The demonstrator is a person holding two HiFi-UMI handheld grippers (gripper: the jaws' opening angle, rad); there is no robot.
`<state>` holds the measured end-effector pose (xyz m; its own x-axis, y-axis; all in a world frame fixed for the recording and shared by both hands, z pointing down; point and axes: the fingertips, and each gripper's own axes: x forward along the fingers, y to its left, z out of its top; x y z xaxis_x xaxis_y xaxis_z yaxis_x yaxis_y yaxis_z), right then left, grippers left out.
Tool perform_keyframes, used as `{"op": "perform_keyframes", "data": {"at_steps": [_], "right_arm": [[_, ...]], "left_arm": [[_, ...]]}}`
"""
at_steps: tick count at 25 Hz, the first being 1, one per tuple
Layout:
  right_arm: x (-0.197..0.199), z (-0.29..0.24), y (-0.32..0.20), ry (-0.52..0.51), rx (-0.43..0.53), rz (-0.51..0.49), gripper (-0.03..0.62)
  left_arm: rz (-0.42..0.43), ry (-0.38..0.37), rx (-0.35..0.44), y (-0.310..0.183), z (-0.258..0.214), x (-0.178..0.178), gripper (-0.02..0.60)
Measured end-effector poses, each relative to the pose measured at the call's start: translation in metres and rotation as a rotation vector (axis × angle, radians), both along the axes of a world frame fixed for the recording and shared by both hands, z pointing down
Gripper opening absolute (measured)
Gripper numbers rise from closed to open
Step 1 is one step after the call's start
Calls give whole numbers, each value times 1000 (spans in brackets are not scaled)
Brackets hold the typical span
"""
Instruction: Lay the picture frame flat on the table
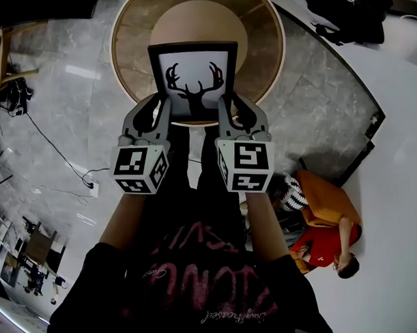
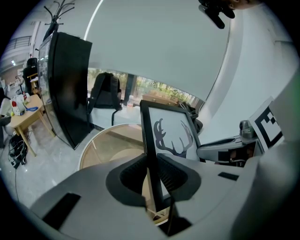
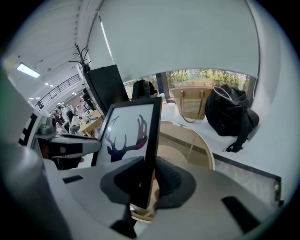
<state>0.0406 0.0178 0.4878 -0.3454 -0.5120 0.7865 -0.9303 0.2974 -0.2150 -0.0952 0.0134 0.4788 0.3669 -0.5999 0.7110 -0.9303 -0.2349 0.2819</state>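
Observation:
A black picture frame point(image 1: 192, 80) with a deer-antler print is held up over a round glass-topped table point(image 1: 268, 35). My left gripper point(image 1: 164, 107) is shut on the frame's lower left edge. My right gripper point(image 1: 224, 108) is shut on its lower right edge. In the left gripper view the frame point(image 2: 165, 136) stands edge-on between the pads of my left gripper point(image 2: 152, 176). The right gripper view shows the frame point(image 3: 136, 133) likewise pinched by my right gripper point(image 3: 146, 180). The frame stands roughly upright, and I cannot tell whether its bottom edge touches the table.
The table has a wooden rim and a round base under the glass point(image 1: 200, 19). A black panel point(image 2: 70, 89) stands to the left, a black backpack point(image 3: 232, 115) and a woven bag point(image 3: 193, 105) lie beyond the table. A person in red point(image 1: 322, 245) crouches on the floor at right.

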Motion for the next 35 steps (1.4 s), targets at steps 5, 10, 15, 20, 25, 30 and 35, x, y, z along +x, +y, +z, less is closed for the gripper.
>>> {"op": "perform_keyframes", "data": {"at_steps": [5, 10, 15, 20, 25, 30, 35], "right_arm": [[0, 12, 6, -3, -24, -6, 83], [-2, 25, 10, -10, -43, -4, 83], [-6, 41, 17, -14, -70, -13, 83], [-6, 54, 25, -17, -89, -10, 83], [-10, 67, 29, -18, -109, -12, 83], [-9, 81, 39, -22, -130, -7, 83], [-6, 91, 42, -19, -143, -6, 83]], "left_arm": [[1, -6, -24, 6, 12, 0, 72], [-2, -15, -38, 10, 23, -1, 72], [-8, -22, -69, 18, 39, -6, 72], [-2, -25, -86, 26, 51, -5, 72], [-5, -25, -108, 30, 64, -10, 72], [-3, -32, -126, 39, 78, -8, 72], [-2, -31, -139, 41, 88, -5, 72]]}}
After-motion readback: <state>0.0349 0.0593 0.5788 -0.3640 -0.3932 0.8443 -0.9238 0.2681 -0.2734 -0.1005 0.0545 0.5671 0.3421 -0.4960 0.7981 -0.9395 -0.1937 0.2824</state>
